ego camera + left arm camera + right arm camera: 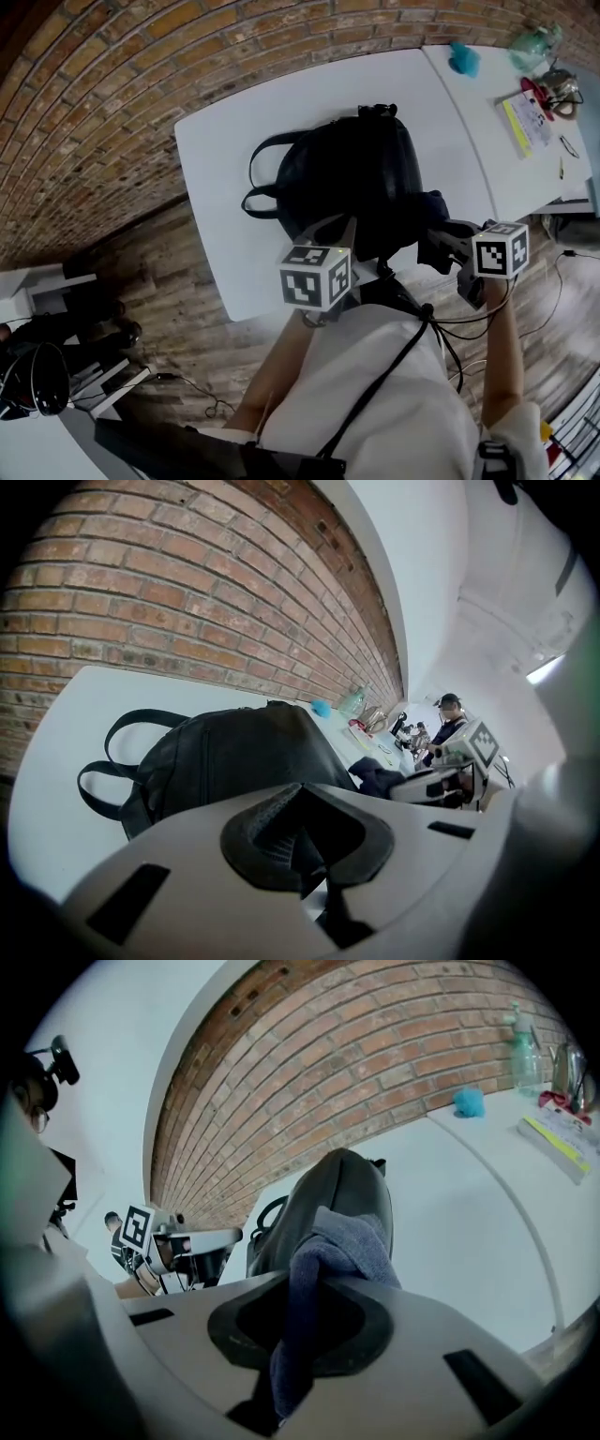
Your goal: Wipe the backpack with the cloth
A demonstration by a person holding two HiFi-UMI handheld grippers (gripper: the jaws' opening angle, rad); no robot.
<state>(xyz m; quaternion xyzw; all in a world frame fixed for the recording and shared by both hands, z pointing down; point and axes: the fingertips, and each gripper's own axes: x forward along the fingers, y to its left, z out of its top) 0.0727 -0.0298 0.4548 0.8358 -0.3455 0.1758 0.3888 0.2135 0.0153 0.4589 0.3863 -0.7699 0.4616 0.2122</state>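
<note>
A black backpack [361, 183] lies on the white table [225, 178], its straps [258, 187] trailing to the left. My left gripper [330, 230] hovers at the pack's near edge, and in the left gripper view its jaws [305, 832] are shut with nothing between them, the backpack [225, 757] just ahead. Off the pack's near right corner, my right gripper [442, 239] is shut on a dark blue cloth [433, 208]. In the right gripper view the cloth [328, 1251] bunches out of the jaws in front of the backpack [342, 1194].
A second white table [497, 141] adjoins on the right, carrying a teal object [463, 58], a bottle [534, 42], a booklet [527, 120] and a kettle-like item [561, 89]. A brick wall [141, 75] runs behind. Wooden floor and dark equipment [56, 356] lie to the left.
</note>
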